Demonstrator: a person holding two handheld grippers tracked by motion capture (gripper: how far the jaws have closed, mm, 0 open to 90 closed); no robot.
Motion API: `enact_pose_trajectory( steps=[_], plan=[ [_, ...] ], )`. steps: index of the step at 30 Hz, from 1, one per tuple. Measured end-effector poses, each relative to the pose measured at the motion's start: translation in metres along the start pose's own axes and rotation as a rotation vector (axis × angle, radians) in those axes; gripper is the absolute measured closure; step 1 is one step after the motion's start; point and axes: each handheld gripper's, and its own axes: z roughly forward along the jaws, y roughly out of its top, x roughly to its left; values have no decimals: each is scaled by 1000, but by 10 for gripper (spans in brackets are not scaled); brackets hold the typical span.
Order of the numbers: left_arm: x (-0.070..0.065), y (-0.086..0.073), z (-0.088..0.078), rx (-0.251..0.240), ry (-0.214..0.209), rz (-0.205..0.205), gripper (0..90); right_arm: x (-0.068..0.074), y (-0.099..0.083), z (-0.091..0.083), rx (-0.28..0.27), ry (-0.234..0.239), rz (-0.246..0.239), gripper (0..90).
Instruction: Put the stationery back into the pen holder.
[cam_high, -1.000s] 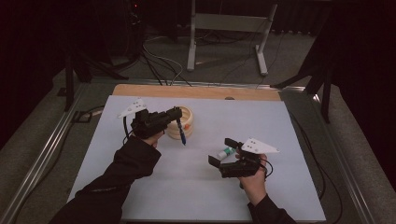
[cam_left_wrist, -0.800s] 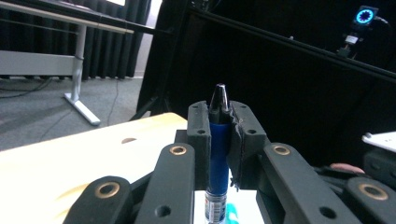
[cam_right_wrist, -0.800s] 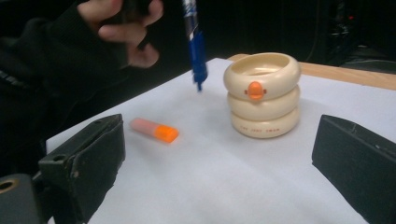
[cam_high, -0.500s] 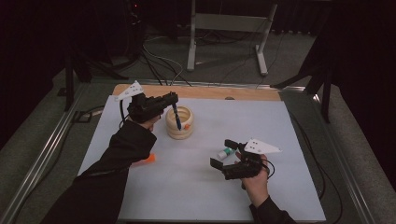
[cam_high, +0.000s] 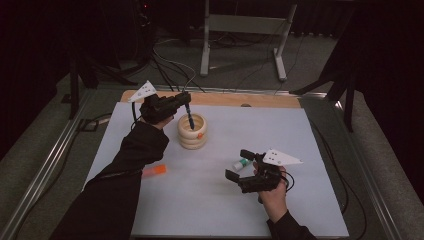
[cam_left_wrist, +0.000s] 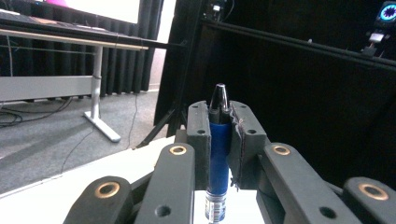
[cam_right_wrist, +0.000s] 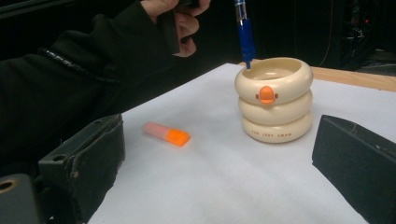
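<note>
The left gripper (cam_high: 176, 102) hangs over the far left part of the desk (cam_high: 310, 150), its fingers (cam_left_wrist: 200, 140) pinching a blue pen (cam_left_wrist: 218, 154) between the pads. In the left gripper view the pen stands upright between the two black fingers, its dark tip above them and its clear end below. In the high view the pen (cam_high: 189, 117) points down from the gripper into the opening of a cream ring-shaped holder (cam_high: 192, 131), which looks like three stacked rings with a small orange beak on the front. The right gripper view shows the pen (cam_right_wrist: 244, 37) nearly vertical, its lower end just at the holder's (cam_right_wrist: 275, 100) top rim; whether it touches the rim cannot be told.

The right gripper (cam_high: 245, 175) is held near the front right of the desk, well apart from the holder, with its fingers (cam_right_wrist: 84, 158) spread wide and nothing between them. Just beyond it on the desk lies a small white and green thing (cam_high: 241, 163), too small to make out.

An orange highlighter (cam_right_wrist: 166, 133) lies flat on the white surface between the person's left sleeve (cam_high: 125, 170) and the holder, near the left forearm and apart from the holder.
</note>
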Motion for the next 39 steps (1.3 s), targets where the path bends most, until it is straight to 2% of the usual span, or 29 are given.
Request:
enact_pose_trajectory(
  steps=[6, 10, 12, 21, 24, 29, 36, 39],
  plan=[
    [6, -6, 8, 8, 5, 36, 809, 0, 0, 0, -4, 2, 0, 24],
    [12, -11, 12, 17, 16, 33, 809, 0, 0, 0, -4, -1, -3, 24],
    [14, -14, 13, 16, 23, 44, 809, 0, 0, 0, -4, 1, -4, 24],
    [21, -27, 17, 25, 37, 20, 808, 0, 0, 0, -1, 3, 0, 24],
    [22, -32, 19, 34, 44, 27, 809, 0, 0, -1, -3, 2, -2, 24],
    [25, -39, 21, 41, 52, 18, 808, -1, 0, -1, -9, 5, -1, 24],
    [21, -46, 26, 60, 47, 0, 808, -1, 0, -1, -9, 3, -2, 24],
    [20, -49, 28, 85, 50, -9, 808, -1, 0, -1, -9, 3, -3, 24]
  ],
)
